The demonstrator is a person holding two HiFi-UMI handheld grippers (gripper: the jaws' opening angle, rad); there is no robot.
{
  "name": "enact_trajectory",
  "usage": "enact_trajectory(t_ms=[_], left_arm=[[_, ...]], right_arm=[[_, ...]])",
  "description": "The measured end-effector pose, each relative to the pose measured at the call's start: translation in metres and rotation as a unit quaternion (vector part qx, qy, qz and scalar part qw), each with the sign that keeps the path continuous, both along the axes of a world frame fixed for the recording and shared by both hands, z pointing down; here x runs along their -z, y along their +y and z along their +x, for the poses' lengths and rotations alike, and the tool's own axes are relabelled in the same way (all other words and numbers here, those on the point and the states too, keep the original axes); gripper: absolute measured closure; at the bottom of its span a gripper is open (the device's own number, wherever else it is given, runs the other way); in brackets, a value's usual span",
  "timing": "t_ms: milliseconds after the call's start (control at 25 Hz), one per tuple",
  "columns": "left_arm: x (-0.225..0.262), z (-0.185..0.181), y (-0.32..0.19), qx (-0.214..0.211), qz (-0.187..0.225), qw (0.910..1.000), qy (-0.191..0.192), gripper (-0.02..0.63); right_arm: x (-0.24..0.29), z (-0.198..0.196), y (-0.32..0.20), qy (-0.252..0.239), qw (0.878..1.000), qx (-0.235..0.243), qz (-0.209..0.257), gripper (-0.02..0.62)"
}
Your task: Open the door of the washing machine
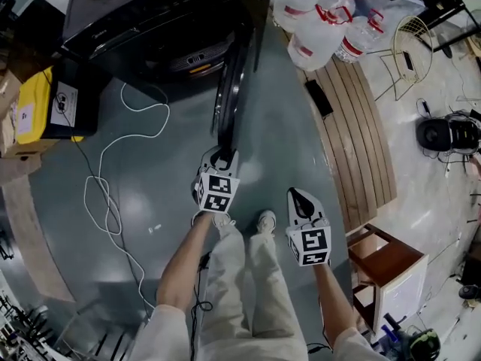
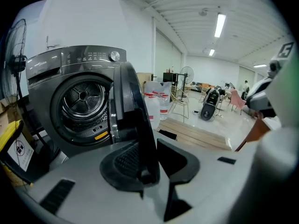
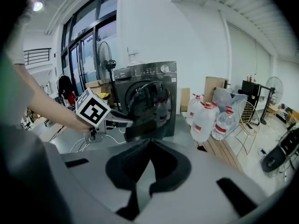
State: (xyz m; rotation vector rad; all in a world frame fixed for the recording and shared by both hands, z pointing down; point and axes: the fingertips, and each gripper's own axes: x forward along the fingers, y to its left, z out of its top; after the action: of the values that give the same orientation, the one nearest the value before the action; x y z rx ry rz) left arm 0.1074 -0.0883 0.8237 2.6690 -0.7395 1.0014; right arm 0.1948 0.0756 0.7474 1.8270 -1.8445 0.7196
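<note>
The dark grey washing machine (image 1: 150, 21) stands at the top of the head view, its drum (image 2: 84, 101) exposed. Its round door (image 1: 229, 89) is swung out edge-on toward me. My left gripper (image 1: 220, 156) is shut on the door's outer rim (image 2: 140, 139), which runs between its jaws. In the right gripper view the door (image 3: 147, 106) hangs open in front of the machine (image 3: 154, 73), with the left gripper's marker cube (image 3: 92, 108) beside it. My right gripper (image 1: 301, 199) hovers over the floor to the right of the door, shut and holding nothing.
Several large water bottles (image 1: 323, 28) stand right of the machine, by a wooden slatted platform (image 1: 357, 134). A white cable (image 1: 113, 201) loops across the grey floor at left. A yellow box (image 1: 30, 111) sits left, a wooden stool (image 1: 387, 265) right. My shoes (image 1: 264, 220) are below the grippers.
</note>
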Motion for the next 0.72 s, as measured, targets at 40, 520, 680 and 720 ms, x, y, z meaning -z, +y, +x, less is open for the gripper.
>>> enact_trajectory(t_ms=[40,520,680,720], left_arm=[[0.000,0.005,0.005,-0.005,-0.001,1.0000,-0.001,0.503],[0.000,0.066,0.047,-0.047,-0.009,0.9988,0.007,0.483],[0.000,0.089,0.059,-0.055,-0.012,0.9983,0.014,0.479],[0.000,0.095,0.062,-0.057,-0.012,0.9982,0.015,0.477]], right_arm=[[-0.001,0.004,0.005,-0.001,1.000,-0.005,-0.001,0.597],[-0.003,0.044,0.037,-0.003,0.999,-0.051,0.001,0.597],[-0.006,0.059,0.047,-0.004,0.998,-0.064,-0.002,0.597],[-0.007,0.063,0.050,-0.003,0.998,-0.067,-0.003,0.597]])
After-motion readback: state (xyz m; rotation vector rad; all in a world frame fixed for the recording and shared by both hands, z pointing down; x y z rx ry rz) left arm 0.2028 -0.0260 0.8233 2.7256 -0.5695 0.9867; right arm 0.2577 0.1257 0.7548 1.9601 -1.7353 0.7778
